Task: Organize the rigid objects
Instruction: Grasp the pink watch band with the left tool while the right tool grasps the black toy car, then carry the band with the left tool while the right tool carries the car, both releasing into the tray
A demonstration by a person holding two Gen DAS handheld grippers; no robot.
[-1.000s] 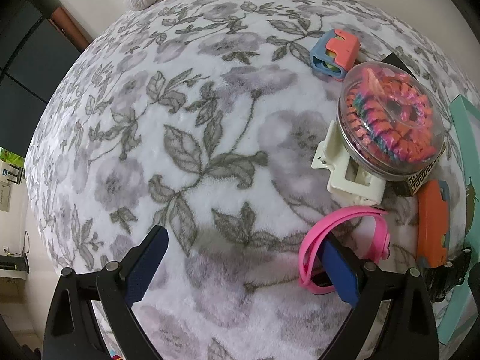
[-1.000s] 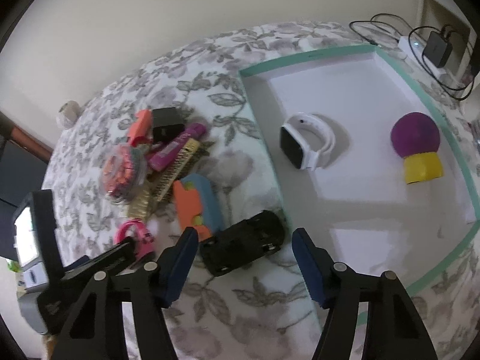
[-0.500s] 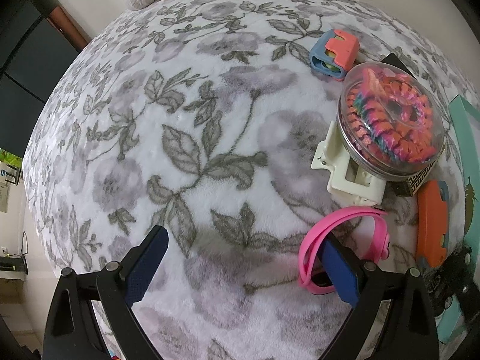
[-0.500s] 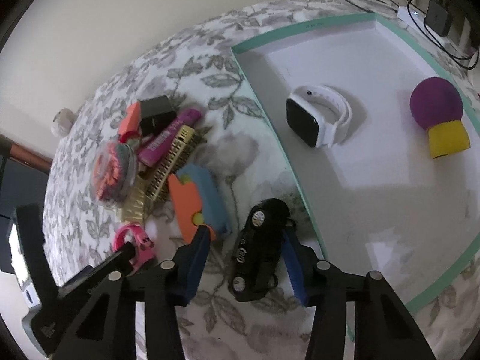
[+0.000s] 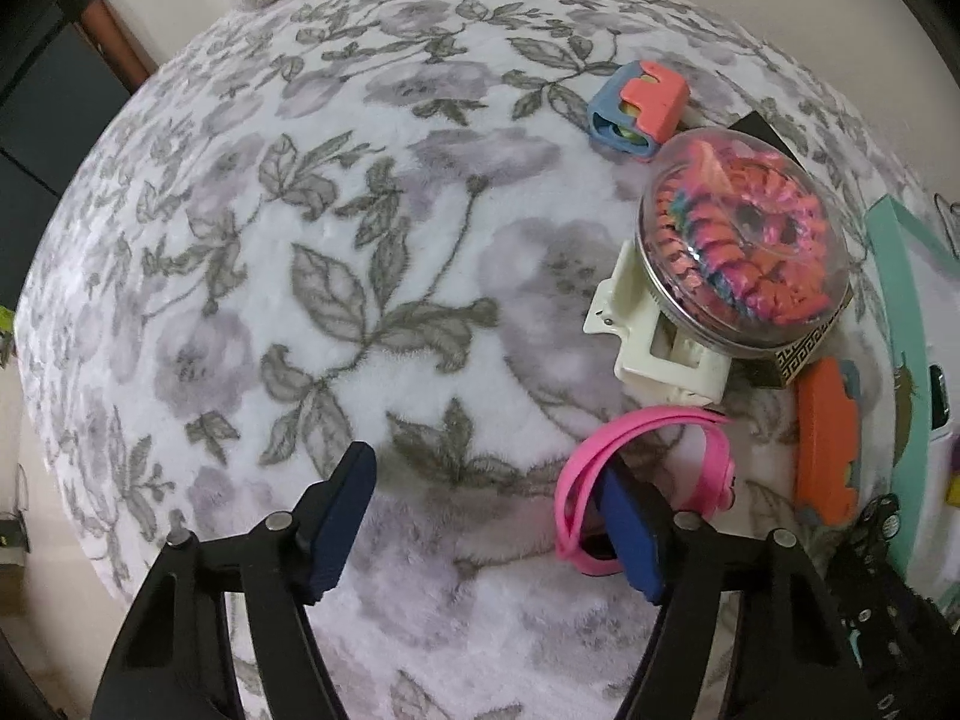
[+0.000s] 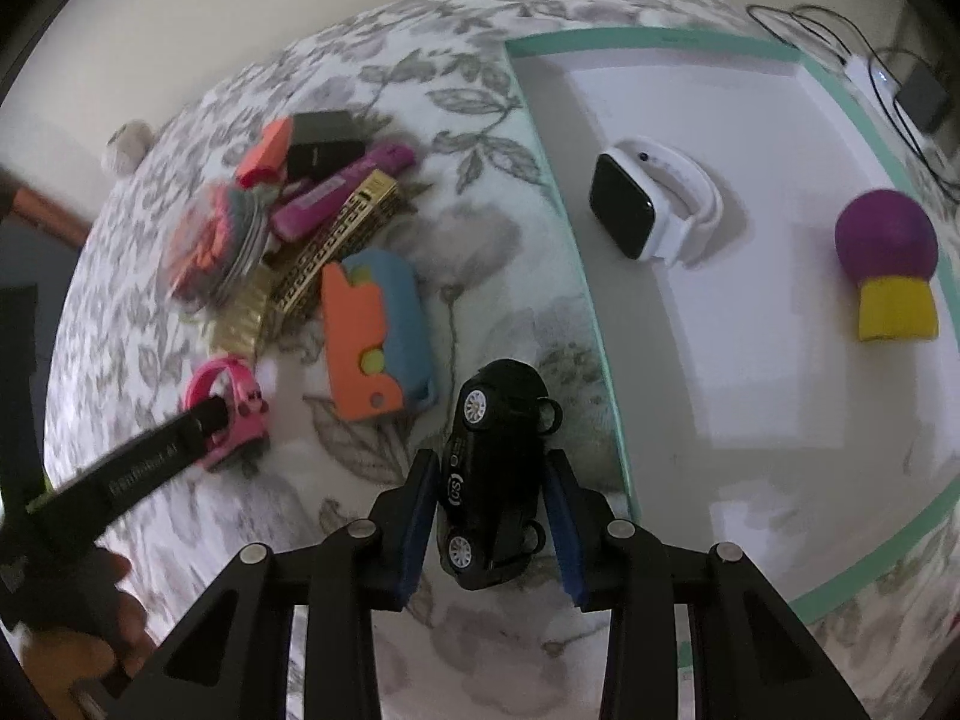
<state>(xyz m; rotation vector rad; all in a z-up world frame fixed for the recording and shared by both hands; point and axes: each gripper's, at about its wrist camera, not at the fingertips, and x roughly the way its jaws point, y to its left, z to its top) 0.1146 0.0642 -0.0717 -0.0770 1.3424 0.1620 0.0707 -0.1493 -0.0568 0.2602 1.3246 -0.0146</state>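
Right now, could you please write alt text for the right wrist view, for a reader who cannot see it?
The right gripper, its jaws having just been closing, straddles a black toy car lying on a floral blanket. To its right, a teal-rimmed white tray holds a white smartwatch and a purple-and-yellow toy.

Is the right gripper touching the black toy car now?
Touching. In the right wrist view, the right gripper, whose jaws have just been closing, presses both pads against the black toy car.
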